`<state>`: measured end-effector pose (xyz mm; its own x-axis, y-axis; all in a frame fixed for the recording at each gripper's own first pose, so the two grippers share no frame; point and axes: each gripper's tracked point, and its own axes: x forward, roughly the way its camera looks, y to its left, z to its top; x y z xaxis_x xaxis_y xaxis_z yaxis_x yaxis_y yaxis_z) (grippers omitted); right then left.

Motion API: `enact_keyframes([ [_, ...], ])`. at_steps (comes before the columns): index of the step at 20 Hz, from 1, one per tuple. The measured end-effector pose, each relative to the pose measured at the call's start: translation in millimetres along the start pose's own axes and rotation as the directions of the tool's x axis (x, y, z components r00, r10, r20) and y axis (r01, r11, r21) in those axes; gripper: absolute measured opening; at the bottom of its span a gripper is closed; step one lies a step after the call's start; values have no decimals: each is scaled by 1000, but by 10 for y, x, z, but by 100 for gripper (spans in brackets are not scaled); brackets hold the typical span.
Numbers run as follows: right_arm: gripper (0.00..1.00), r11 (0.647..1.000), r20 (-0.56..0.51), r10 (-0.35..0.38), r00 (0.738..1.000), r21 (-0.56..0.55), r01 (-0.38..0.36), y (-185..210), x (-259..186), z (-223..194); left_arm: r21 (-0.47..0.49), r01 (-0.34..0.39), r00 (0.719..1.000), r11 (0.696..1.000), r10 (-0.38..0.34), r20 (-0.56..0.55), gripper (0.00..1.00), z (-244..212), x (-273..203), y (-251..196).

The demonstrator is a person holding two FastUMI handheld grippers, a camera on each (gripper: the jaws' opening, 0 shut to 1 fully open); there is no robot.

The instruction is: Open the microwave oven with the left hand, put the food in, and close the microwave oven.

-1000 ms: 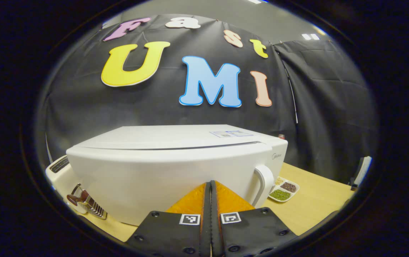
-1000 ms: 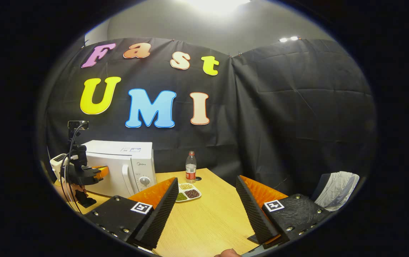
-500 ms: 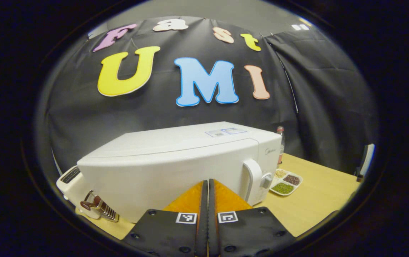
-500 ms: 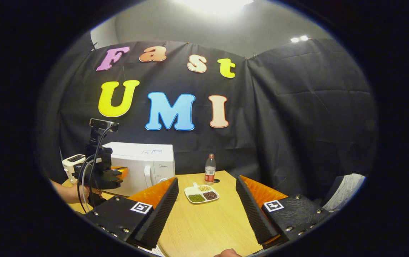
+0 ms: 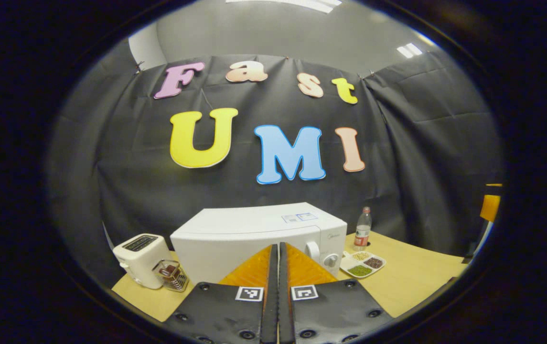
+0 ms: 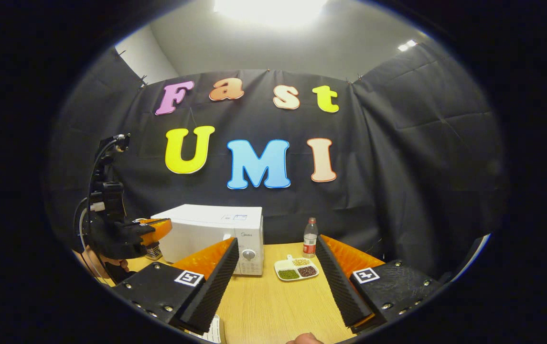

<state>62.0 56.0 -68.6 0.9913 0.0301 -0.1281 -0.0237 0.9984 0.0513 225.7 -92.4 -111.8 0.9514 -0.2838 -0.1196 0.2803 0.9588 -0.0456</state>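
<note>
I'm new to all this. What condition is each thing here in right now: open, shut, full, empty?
microwave: door shut, nothing put inside yet.
food tray: on the table, compartments filled, untouched.
bottle: upright, cap on.
toaster: standing beside the microwave; slots too small to judge.
left claw: shut, holding nothing.
right claw: open, holding nothing.

Left gripper [image 5: 278, 267] seemingly farther from microwave [image 5: 254, 239].

Black cloth [image 6: 397, 167] is hanging as the booth's wall behind the wooden bench [image 6: 278, 306]; a grey wall [image 5: 278, 33] is rising above it, and a ceiling light [image 6: 268, 7], possibly a panel, is glaring overhead.
</note>
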Motion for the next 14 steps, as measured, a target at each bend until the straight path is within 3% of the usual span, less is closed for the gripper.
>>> enact_keyframes([
  [7, 98, 991, 22, 131, 991, 25, -132, -43, -285, 61, -7, -147, 988, 989, 147, 46, 7, 287, -975, 64],
  [14, 97, 989, 24, 138, 990, 44, -139, -37, -465, 89, 23, -231, 970, 973, 229, 78, 7, 453, -1808, 185],
])
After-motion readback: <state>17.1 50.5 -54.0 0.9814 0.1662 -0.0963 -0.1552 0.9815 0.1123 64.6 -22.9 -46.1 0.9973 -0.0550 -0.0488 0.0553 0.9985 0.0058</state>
